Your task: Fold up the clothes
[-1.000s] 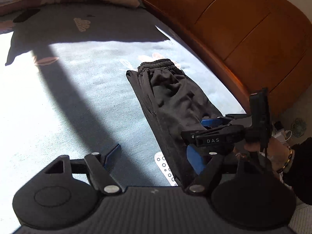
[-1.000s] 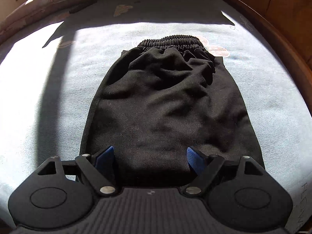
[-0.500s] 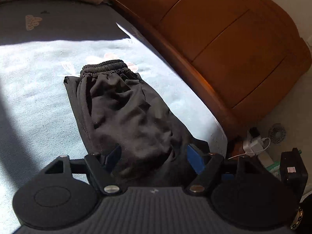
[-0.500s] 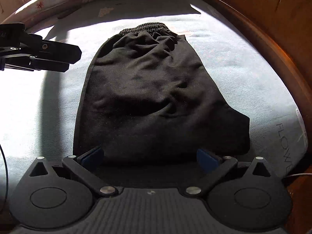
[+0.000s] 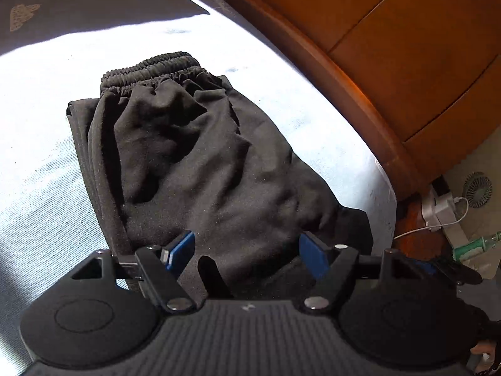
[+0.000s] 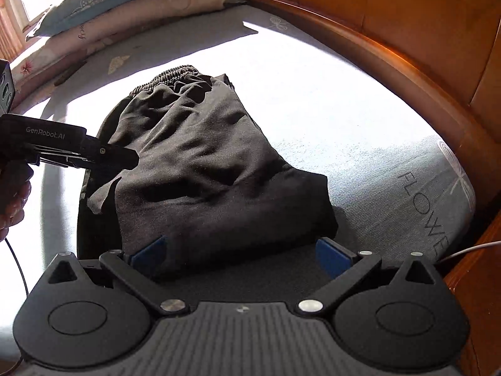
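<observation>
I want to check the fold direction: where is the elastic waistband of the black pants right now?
The waistband sits at the pants' far end in both wrist views, on the sunlit mattress, pointing toward the pillows.

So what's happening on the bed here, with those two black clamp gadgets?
A person is folding a pair of black trousers on a bed, holding a two-finger gripper in each hand. The trousers lie folded lengthwise, elastic waistband at the far end. Both the left gripper and the right gripper are open at the near edge of the cloth, neither clamped on it. Pillows are stacked at the far end, beside a wooden bed frame.
</observation>
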The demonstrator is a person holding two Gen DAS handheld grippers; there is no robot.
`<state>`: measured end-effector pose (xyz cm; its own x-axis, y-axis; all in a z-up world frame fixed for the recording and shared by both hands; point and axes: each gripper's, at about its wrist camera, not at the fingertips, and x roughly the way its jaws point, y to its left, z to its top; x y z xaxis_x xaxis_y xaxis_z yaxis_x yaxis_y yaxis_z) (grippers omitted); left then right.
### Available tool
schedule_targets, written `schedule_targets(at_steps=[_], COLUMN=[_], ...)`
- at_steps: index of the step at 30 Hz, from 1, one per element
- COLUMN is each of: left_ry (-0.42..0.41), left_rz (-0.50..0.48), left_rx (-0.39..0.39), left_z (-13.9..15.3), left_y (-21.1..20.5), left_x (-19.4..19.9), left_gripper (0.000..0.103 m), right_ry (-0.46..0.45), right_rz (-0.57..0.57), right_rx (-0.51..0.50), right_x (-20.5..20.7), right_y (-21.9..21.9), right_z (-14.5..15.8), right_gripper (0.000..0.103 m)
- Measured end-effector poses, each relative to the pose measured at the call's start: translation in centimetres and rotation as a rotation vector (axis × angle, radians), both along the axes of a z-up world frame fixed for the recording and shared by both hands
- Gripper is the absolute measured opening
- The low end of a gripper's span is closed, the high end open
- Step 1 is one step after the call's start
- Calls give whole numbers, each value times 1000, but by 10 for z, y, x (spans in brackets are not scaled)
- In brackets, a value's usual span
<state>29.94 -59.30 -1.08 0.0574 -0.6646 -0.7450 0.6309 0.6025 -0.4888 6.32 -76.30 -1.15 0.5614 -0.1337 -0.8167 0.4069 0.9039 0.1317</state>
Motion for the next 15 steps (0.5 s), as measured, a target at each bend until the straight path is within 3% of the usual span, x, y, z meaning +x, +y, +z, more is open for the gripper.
schedule_targets(at_steps=[3,6,15], left_ry=[-2,12,-2], left_rz=[-79,-129,-72], left_rx=[-71,-73,-100], left_z=[10,-1,-9], left_y=[-36,-67,-91], left_x=[-3,-7,2], left_gripper=[74,76,75], right_ry=[-11,-21,-18], right_rz=[-6,-5,20], right_rx=[10,39,73], right_x=[3,6,2], right_y=[-7,-10,-20], right_z=[-3,-8,-13], right_gripper=[103,103,103])
